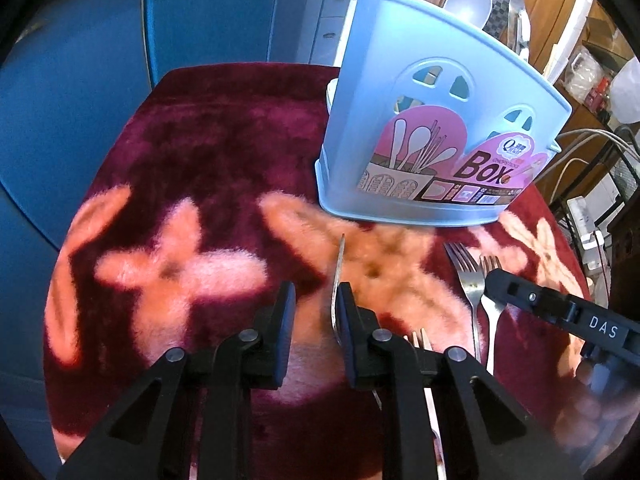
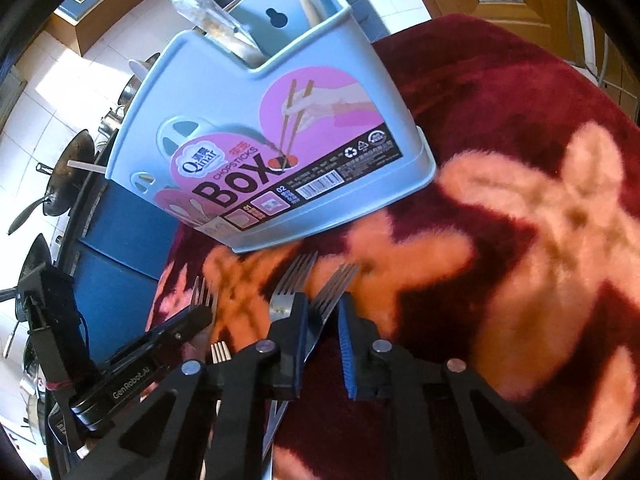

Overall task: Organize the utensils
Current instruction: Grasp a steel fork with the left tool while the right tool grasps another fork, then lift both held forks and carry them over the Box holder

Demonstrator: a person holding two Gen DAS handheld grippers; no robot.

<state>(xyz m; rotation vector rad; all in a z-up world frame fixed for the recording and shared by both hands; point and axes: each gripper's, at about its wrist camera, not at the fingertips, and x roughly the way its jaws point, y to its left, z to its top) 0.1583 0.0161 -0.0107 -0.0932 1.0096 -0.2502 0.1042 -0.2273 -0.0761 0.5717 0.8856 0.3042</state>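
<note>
The utensil box (image 1: 436,128) stands on the cloth-covered table (image 1: 200,160), at its far side, with a spoon (image 1: 468,0) and other utensils upright in it. In front of the box lie the forks — two (image 2: 296,280) side by side, tines toward the box, and a smaller one (image 2: 220,351) nearer. A fork (image 1: 339,276) seen edge-on lies left of them, between the fingers of the left gripper (image 1: 316,300).

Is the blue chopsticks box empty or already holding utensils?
Not empty. The blue chopsticks box stands upright on the red cloth with utensil handles sticking out of its top.
</note>
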